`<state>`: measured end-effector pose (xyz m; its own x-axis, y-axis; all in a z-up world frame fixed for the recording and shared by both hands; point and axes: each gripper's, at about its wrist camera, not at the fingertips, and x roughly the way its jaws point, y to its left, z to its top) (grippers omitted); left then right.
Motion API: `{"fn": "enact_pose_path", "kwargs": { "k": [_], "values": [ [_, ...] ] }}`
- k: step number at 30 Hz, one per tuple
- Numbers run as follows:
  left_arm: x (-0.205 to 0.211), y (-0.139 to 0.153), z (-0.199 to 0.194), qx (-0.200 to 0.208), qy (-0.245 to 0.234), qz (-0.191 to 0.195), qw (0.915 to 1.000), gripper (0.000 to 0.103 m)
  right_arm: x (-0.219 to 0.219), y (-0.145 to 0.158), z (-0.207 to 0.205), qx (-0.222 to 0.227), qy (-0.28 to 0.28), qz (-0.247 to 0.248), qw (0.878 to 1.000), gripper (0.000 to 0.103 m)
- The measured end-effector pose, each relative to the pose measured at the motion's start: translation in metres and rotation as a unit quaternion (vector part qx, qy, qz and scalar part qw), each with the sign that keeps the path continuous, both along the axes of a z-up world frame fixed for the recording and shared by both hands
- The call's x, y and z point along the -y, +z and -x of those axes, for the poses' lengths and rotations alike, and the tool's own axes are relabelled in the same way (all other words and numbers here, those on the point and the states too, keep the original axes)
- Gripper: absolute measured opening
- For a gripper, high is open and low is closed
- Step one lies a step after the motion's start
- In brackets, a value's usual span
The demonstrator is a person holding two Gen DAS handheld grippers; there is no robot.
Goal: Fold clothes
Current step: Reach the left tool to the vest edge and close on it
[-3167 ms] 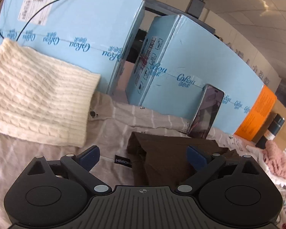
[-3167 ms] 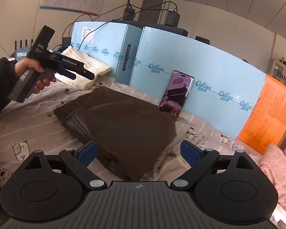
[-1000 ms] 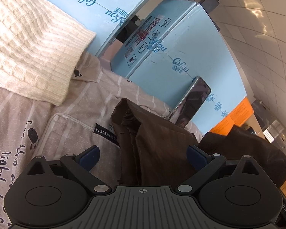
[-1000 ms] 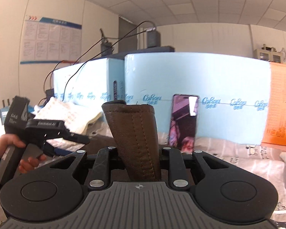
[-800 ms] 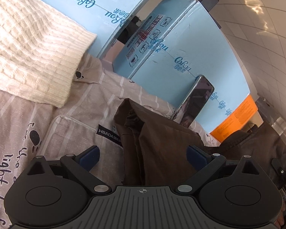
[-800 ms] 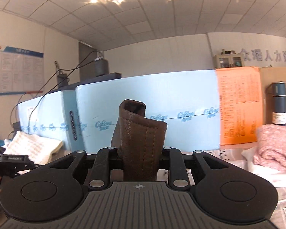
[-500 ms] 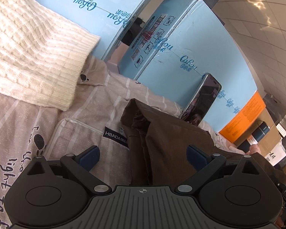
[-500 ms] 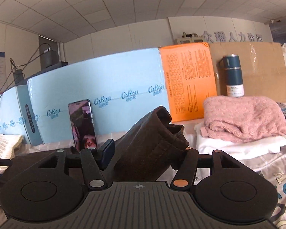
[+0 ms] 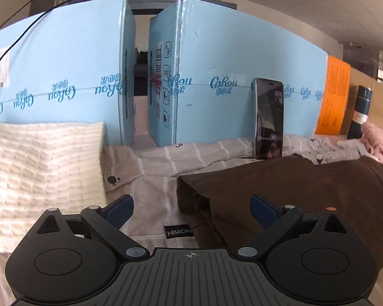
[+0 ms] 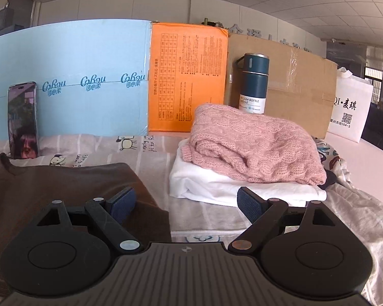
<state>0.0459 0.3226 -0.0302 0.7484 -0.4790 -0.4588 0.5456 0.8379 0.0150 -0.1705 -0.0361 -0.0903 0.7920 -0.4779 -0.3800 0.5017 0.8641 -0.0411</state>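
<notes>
A dark brown garment [image 9: 306,191] lies spread flat on the patterned bed sheet [image 9: 155,186]; it also shows at the left of the right wrist view [image 10: 63,186]. My left gripper [image 9: 191,207] is open and empty, low over the garment's left folded edge. My right gripper [image 10: 186,201] is open and empty, over the garment's right edge, its left finger [image 10: 121,202] above the cloth.
A cream knit sweater [image 9: 38,163] lies left. A pink sweater [image 10: 250,145] sits on folded white cloth [image 10: 229,186] right. A phone [image 9: 269,118] leans on blue boxes [image 9: 217,89]. An orange box [image 10: 186,81], cardboard box [image 10: 298,84], flask [image 10: 254,84] and white bag [image 10: 349,107] stand behind.
My right gripper, shut on the brown garment a second ago, carried it to the right, opened and let it go; the garment now lies flat. My left gripper lowered and levelled.
</notes>
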Motion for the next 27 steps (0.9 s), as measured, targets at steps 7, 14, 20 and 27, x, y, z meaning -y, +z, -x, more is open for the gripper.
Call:
{"fn": "enact_pose_path", "kwargs": {
  "k": [7, 14, 20, 27],
  "values": [
    [0.005, 0.0, -0.012, 0.024, -0.078, -0.055, 0.9951, 0.099, 0.011, 0.036, -0.003, -0.012, 0.194, 0.022, 0.981, 0.088],
    [0.021, -0.01, -0.047, -0.019, -0.109, -0.052, 0.9925, 0.099, 0.02, 0.019, -0.056, -0.034, 0.256, -0.049, 0.965, 0.088],
    [0.019, -0.021, -0.067, -0.075, -0.154, 0.0, 0.9852, 0.099, 0.025, -0.01, -0.081, -0.048, 0.259, -0.071, 0.962, 0.088],
    [0.017, -0.017, -0.051, -0.042, -0.193, 0.034, 0.9798, 0.099, 0.034, -0.019, -0.079, -0.028, 0.239, -0.091, 0.966, 0.088]
  ]
}}
